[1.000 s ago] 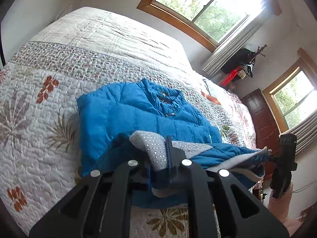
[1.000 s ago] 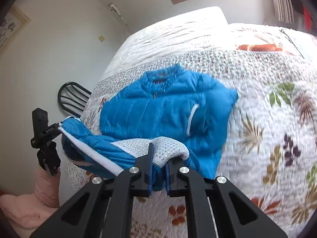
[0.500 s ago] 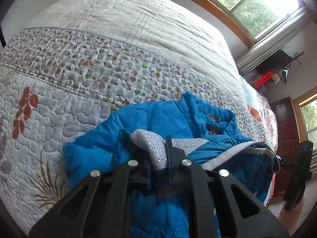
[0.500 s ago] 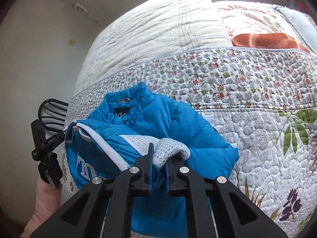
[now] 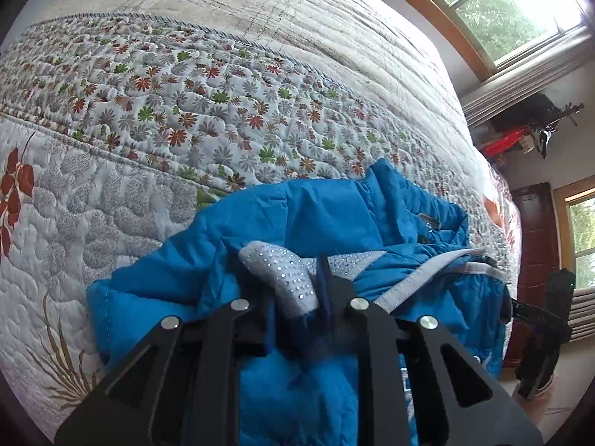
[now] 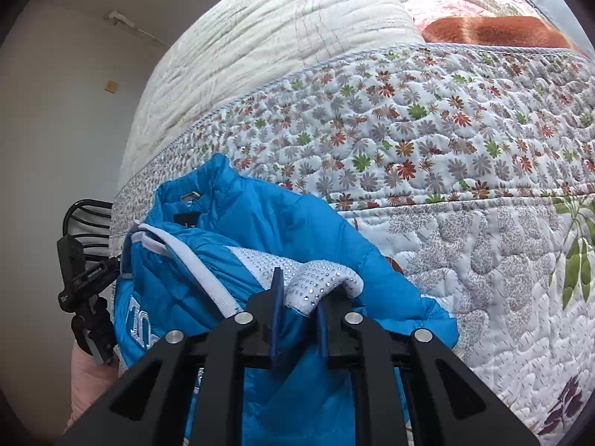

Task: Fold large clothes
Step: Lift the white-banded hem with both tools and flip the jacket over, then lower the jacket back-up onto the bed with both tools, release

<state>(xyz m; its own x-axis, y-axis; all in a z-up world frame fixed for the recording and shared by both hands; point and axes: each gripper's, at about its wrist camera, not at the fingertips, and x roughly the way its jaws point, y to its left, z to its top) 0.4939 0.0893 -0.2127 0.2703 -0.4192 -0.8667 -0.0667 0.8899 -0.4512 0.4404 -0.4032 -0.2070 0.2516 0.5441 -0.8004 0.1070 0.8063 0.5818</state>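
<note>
The left gripper (image 5: 297, 290) has its jaws clenched on a grey, stud-dotted corner of the jacket (image 5: 297, 219), and the blue cloth bunches around and under them. The right gripper (image 6: 299, 297) grips in the same way the other grey dotted corner (image 6: 323, 278), which sticks up between its jaws. A grey-white band (image 6: 197, 264) runs along the lifted edge from one gripper toward the other. Just beyond this edge lies the rest of the jacket on the bed (image 5: 122, 171), with its collar (image 6: 208, 178) standing up at the far side. To the right of the left jaws, past the jacket, the other gripper shows as a dark shape. Farther ahead of both jaws the quilt (image 6: 427, 119) has a band of small flowers, then a plain cream part (image 5: 260, 11). Beyond the bed is a window (image 5: 513, 3).
</note>
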